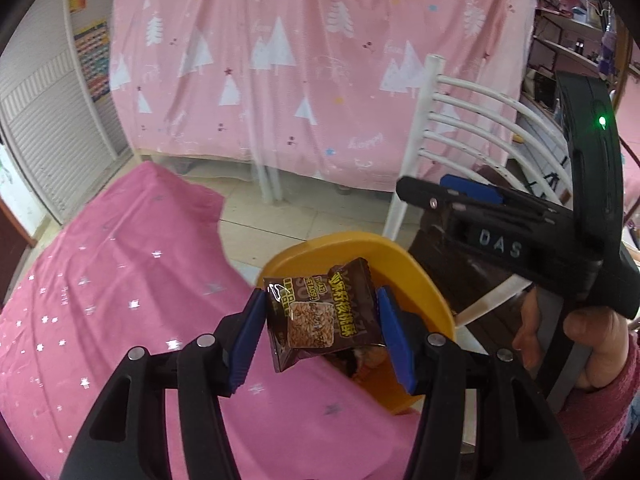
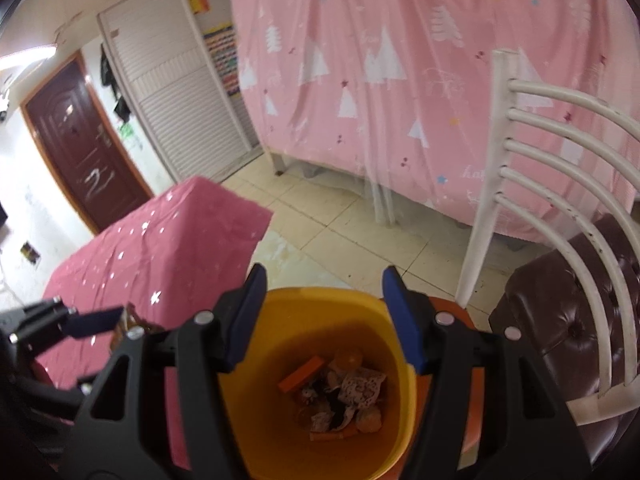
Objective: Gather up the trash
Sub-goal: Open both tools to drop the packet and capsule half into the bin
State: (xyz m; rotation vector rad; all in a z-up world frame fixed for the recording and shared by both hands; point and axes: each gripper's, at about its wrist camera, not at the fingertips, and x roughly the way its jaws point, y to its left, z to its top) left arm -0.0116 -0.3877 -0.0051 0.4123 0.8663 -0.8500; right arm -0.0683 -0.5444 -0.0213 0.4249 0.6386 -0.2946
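A: What is shown in the left wrist view?

B: A brown snack packet (image 1: 320,312) is seen between the blue pads of the left tool (image 1: 320,336). The jaws stand about half open, and the packet is pinched across its width, one edge against each pad. It is held over the near rim of a yellow bin (image 1: 424,280), presumably so that it can be dropped straight in.

A: Where is the bin placed?

B: It stands on the floor at the corner of a tabletop draped in a pink starred cloth (image 1: 120,280), just beside a white chair (image 1: 460,120) with a dark padded seat. The spot was likely chosen so that litter from the tabletop can be carried across in a short reach.

A: And the right tool?

B: From the right wrist view, the right tool (image 2: 324,320) is seen directly above the bin's mouth, jaws about half open, with nothing between the pads. Trash (image 2: 340,396) is seen at the bottom: crumpled wrappers, an orange strip and some round orange pieces. The empty jaws over the bin suggest a drop has been made there, though that is only judged. In the left view it is gripped by a hand (image 1: 584,344) in a pink sleeve.

A: What remains?

B: The packet is not yet released.
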